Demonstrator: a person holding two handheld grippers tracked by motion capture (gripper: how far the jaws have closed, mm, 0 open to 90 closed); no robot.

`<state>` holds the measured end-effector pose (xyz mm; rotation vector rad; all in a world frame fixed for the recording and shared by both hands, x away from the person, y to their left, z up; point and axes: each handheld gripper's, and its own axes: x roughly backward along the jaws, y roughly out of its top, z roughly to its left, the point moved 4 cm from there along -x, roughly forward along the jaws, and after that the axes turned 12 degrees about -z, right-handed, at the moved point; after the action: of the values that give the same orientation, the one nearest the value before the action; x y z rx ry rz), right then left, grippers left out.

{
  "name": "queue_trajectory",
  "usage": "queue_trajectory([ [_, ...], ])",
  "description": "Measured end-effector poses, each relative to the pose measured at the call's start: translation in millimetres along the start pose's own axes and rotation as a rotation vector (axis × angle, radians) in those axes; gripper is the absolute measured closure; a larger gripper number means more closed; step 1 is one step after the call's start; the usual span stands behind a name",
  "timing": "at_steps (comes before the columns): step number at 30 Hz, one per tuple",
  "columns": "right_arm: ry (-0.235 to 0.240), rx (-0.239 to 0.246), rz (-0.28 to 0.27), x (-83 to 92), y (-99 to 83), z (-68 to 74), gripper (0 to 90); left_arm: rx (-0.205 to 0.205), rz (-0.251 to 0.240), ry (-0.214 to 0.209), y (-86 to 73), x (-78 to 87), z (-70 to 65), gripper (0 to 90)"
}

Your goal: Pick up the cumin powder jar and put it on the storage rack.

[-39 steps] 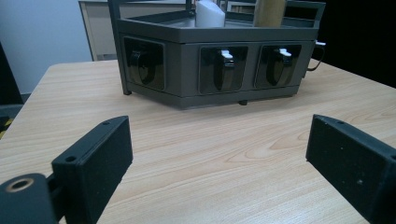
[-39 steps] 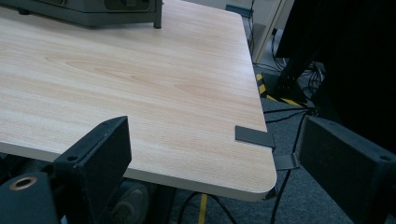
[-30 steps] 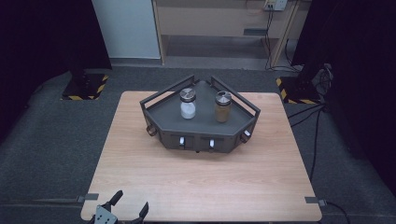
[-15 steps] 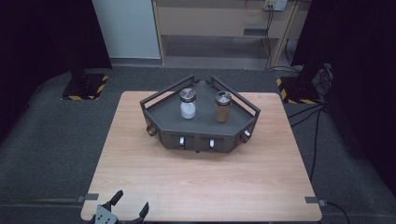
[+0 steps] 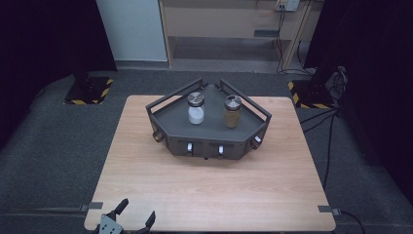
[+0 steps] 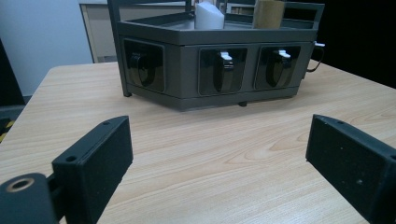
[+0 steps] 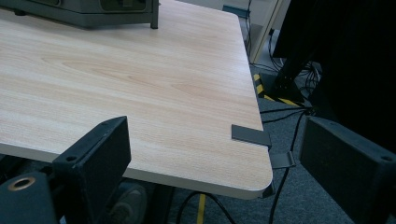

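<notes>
A dark grey angular rack stands at the back middle of the wooden table. On its top shelf are two metal-lidded jars, one with white contents and one with brown contents. My left gripper sits open at the table's front left edge, far from the rack. In the left gripper view its jaws stand wide apart with nothing between them, facing the rack front, with the white jar and the brown jar above. My right gripper is open and holds nothing, just off the table's corner.
The rack front has recessed pockets with small white-tipped knobs. A black clip sits on the table edge by the right gripper. Cables run over the grey floor on the right. A wooden shelf unit stands behind the table.
</notes>
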<state>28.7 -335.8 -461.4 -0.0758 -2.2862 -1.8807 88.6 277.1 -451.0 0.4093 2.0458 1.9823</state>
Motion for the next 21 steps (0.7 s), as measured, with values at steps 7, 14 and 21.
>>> queue_trajectory([
  [7,0.002,0.003,0.002,-0.1,0.0,0.5,9.3,0.001,0.0,0.001,0.1,0.2,0.2,6.2],
  [14,0.002,0.004,0.004,-0.5,-0.3,0.9,9.3,0.0,0.001,0.001,0.1,0.0,-0.1,6.2],
  [21,0.003,0.007,0.005,-0.7,-0.5,0.7,9.2,-0.003,0.002,0.002,0.3,-0.2,-0.2,6.2],
])
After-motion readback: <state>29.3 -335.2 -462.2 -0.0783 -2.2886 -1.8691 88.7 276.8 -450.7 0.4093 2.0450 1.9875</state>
